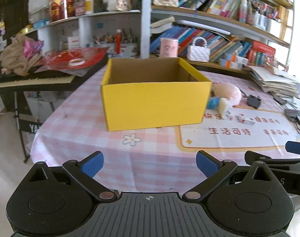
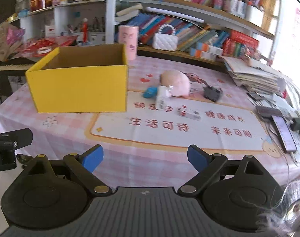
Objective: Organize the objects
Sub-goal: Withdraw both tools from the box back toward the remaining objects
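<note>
I hold both tongs above the near edge of the table (image 2: pixel 114 158), which carries a pink checked cloth.

Left tongs (image 1: pixel 150 165): spread wide, blue pads apart, nothing between them. Straight ahead of them stands the yellow box (image 1: pixel 155 104), open at the top; its interior is not fully visible from here.

Right tongs (image 2: pixel 145 159): also spread wide and holding nothing. From these tongs the yellow box (image 2: pixel 78 86) lies ahead and to the left. The loose items lie ahead, slightly right, just beside the box's right wall:
- a pink plush toy (image 2: pixel 176 83), lying on the cloth;
- a blue object (image 2: pixel 150 92), touching or nearly touching the plush — I cannot tell which;
- a white block (image 2: pixel 162 97), in front of the plush;
- a small white piece (image 2: pixel 190 115), nearer to the tongs, on the printed mat (image 2: pixel 169 136);
- a black device (image 2: pixel 212 93), to the right of the plush.

A phone (image 2: pixel 284 135) lies far right of the right tongs — near the table's edge.
</note>
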{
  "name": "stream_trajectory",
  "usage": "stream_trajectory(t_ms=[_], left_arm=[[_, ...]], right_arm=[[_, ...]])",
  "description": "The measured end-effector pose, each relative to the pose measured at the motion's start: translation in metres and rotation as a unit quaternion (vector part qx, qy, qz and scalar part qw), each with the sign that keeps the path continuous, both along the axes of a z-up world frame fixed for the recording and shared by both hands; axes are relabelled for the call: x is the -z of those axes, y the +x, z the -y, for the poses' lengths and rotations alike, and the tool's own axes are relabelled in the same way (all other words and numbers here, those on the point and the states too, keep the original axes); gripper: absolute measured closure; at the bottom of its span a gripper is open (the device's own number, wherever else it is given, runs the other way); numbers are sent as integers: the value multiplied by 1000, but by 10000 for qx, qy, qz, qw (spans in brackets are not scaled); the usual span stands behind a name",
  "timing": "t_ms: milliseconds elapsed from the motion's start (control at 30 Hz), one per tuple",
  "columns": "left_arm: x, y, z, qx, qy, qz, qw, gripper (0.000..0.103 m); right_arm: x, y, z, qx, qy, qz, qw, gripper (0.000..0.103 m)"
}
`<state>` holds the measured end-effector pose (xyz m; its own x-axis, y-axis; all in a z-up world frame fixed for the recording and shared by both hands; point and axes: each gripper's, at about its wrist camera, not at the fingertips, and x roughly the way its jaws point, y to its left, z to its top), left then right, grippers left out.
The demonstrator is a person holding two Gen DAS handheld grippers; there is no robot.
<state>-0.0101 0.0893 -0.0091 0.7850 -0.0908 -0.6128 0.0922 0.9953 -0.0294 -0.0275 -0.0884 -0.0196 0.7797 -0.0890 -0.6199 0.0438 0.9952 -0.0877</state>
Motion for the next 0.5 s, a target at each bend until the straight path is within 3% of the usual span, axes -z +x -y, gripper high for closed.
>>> stream_trajectory(t_ms=[500], left_arm=[[5,20,47,604,-28,-134,9981,2]], right_arm=[[5,-3,44,693,-13,-156,9975,9]])
